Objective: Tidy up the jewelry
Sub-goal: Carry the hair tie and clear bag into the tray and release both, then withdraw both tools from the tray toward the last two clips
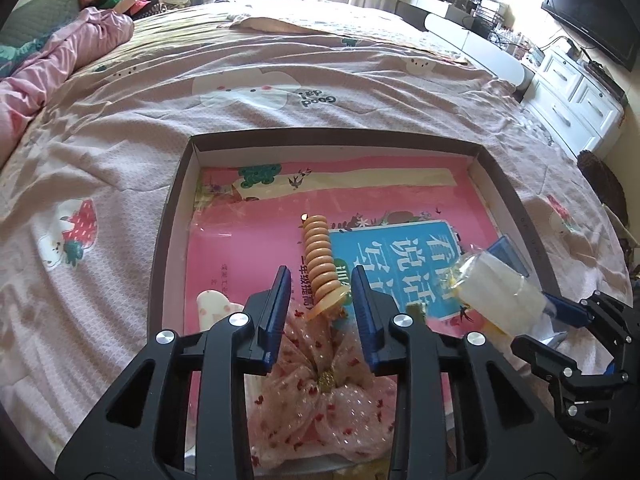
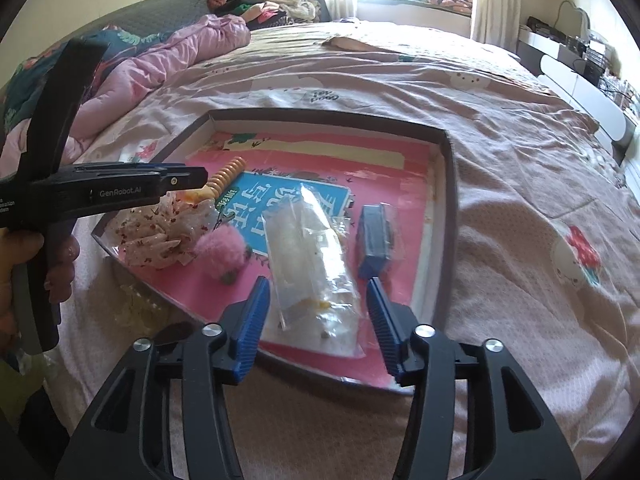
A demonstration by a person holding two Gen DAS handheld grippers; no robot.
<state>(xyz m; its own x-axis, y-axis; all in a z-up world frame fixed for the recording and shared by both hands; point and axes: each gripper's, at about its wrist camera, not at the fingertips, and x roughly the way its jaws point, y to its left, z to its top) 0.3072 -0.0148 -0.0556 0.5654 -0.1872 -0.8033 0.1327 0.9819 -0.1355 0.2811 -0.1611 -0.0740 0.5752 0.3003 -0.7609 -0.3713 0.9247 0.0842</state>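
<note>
Blue ribbed pads of the right gripper [image 2: 318, 320] stand spread around the near end of a clear plastic bag [image 2: 310, 256], not pressing it – the bag lies flat on the pink book cover inside the shallow cardboard box [image 2: 450, 184], and small yellow bits show through its film, too small to identify. Just right of the bag lies a dark blue packet [image 2: 375, 240] in its own clear wrapper, its label unreadable. The left gripper [image 1: 320, 292] has its pads slightly parted, with an orange coiled hair tie [image 1: 320, 258] rising between and beyond the tips; whether the pads touch it cannot be told. Under that gripper sits a sheer pink scrunchie [image 1: 320, 408] with red specks and a gold glitter centre, its near edge cut off by the gripper frame. A fluffy pink pom-pom [image 2: 222, 250] lies beside the scrunchie in the right wrist view. White lettering on the left gripper's side reads "GenRobot.AI"; a hand [image 2: 24, 268] grips its handle at the frame edge. The book [image 1: 400, 216] lining the box carries large Chinese characters on a blue panel, upside down and partly covered. Beyond the box, the bedspread [image 1: 120, 140] shows "Good day" inverted – plus bunny and strawberry prints. A television [image 1: 592, 12] is cropped at the upper right.
</note>
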